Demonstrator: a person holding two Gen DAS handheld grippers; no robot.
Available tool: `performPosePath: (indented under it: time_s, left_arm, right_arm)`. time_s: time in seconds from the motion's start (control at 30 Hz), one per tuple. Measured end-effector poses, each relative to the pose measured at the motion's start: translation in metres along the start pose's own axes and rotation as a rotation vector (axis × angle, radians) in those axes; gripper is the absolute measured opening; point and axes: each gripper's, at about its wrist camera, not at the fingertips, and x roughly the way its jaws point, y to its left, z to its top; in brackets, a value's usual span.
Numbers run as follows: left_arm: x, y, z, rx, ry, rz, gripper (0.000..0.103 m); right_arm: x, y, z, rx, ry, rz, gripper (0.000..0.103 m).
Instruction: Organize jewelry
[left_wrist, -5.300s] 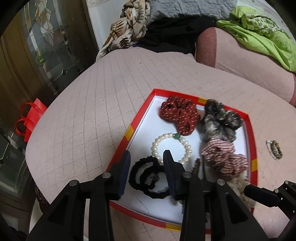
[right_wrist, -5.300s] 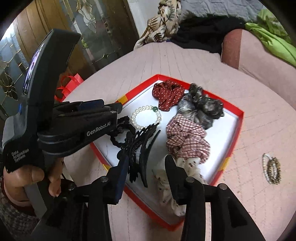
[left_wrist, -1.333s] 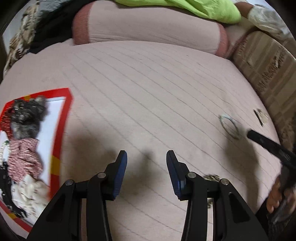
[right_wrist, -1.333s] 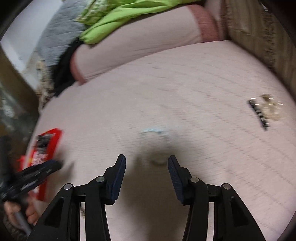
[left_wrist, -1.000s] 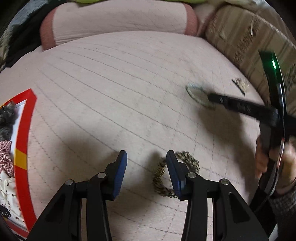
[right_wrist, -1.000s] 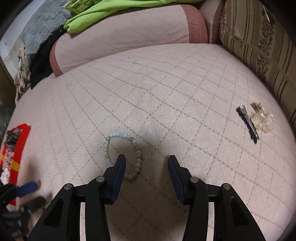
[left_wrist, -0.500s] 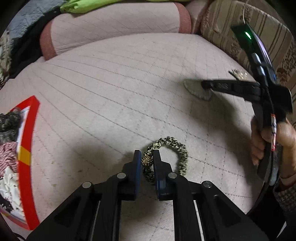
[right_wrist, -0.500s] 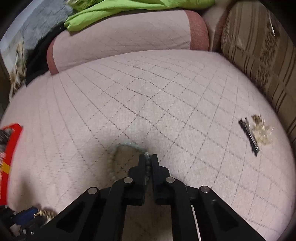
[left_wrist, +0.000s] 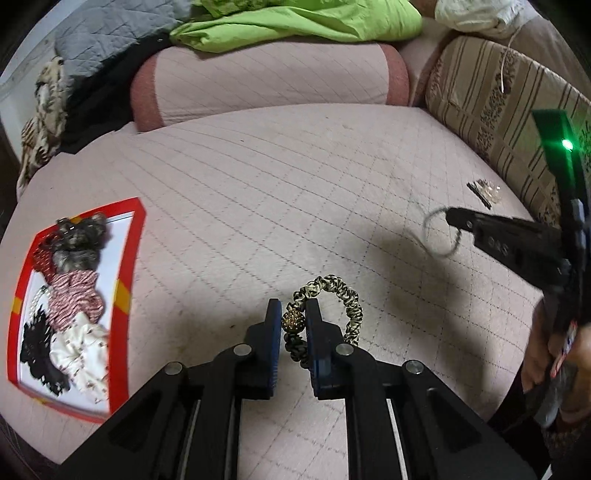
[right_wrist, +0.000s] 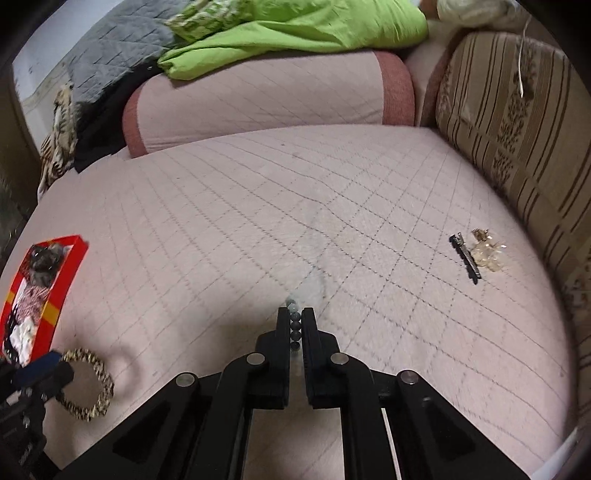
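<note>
My left gripper (left_wrist: 292, 314) is shut on a leopard-print hair tie (left_wrist: 347, 295) with a gold ball, lifted just off the pink quilted cushion; it also shows in the right wrist view (right_wrist: 86, 387). My right gripper (right_wrist: 294, 323) is shut on a pale green bead bracelet (right_wrist: 293, 326), which hangs blurred from its tips in the left wrist view (left_wrist: 439, 232). The red-rimmed white tray (left_wrist: 127, 258) lies at the left, holding scrunchies, a pearl bracelet and black hair ties; it also shows in the right wrist view (right_wrist: 70, 269).
A black hair clip (right_wrist: 465, 264) and a pale gold trinket (right_wrist: 487, 251) lie at the cushion's right, near the striped sofa arm (right_wrist: 517, 129). A pink bolster (left_wrist: 266, 81) with green cloth and blankets lies at the back.
Both grippers went from open over the cushion to shut on their pieces. The left holds the leopard hair tie, the right the bead bracelet, both now lifted slightly.
</note>
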Motion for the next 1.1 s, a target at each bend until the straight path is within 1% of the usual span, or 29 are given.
performPosePath:
  time_s: [0.2,0.47,0.67,0.87,1.1]
  left_arm:
    - [-0.020,0.015,-0.005,-0.059,-0.033,0.028,0.012]
    - [-0.036,0.032,-0.014,-0.114,-0.055,0.096,0.012]
    - [-0.044,0.036,-0.018,-0.119,-0.068,0.124,0.012]
    - [-0.050,0.030,-0.021,-0.101,-0.084,0.156,0.012]
    - [-0.053,0.027,-0.023,-0.095,-0.088,0.162,0.012]
  right_arm:
    - [-0.027,0.024,-0.014,-0.051,-0.012,-0.004,0.007]
    - [-0.045,0.051,-0.027,-0.091,-0.003,0.023,0.007]
    - [-0.054,0.067,-0.032,-0.118,-0.008,0.046,0.007]
    - [-0.060,0.077,-0.037,-0.133,-0.009,0.058,0.007]
    - [-0.066,0.087,-0.041,-0.155,-0.018,0.063,0.007]
